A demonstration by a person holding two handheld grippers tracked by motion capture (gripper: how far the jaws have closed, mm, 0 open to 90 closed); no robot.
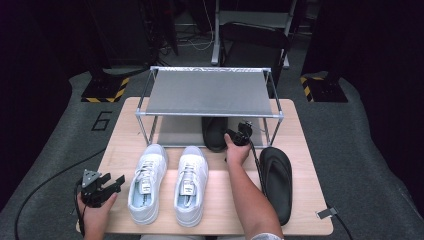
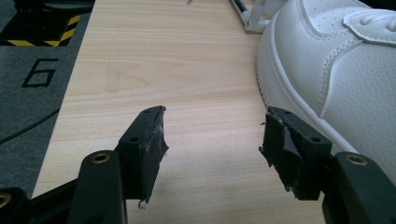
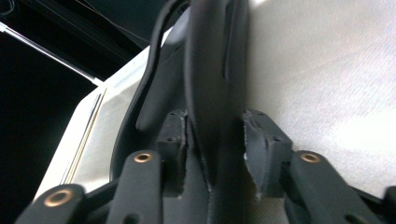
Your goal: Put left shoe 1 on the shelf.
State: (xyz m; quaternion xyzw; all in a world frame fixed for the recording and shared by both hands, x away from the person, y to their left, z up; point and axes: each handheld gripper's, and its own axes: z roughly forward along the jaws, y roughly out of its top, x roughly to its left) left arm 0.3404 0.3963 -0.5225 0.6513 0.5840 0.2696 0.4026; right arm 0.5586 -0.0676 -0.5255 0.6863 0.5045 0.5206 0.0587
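A black slipper (image 1: 215, 132) lies on the lower shelf of the metal rack (image 1: 207, 114), under its grey top. My right gripper (image 1: 239, 135) is at that slipper's right edge. In the right gripper view the slipper (image 3: 210, 70) stands between the jaws of my right gripper (image 3: 215, 135), which are open; the left pad (image 3: 175, 140) lies against it and the right pad sits just off it. A second black slipper (image 1: 276, 182) lies on the table at the right. My left gripper (image 1: 112, 181) rests open and empty at the front left (image 2: 212, 135).
Two white sneakers (image 1: 146, 182) (image 1: 191, 182) stand side by side at the table's front, toes toward the rack. The left one (image 2: 327, 70) is close beside my left gripper's right jaw. The wooden table (image 1: 300, 130) has bare room left of the sneakers.
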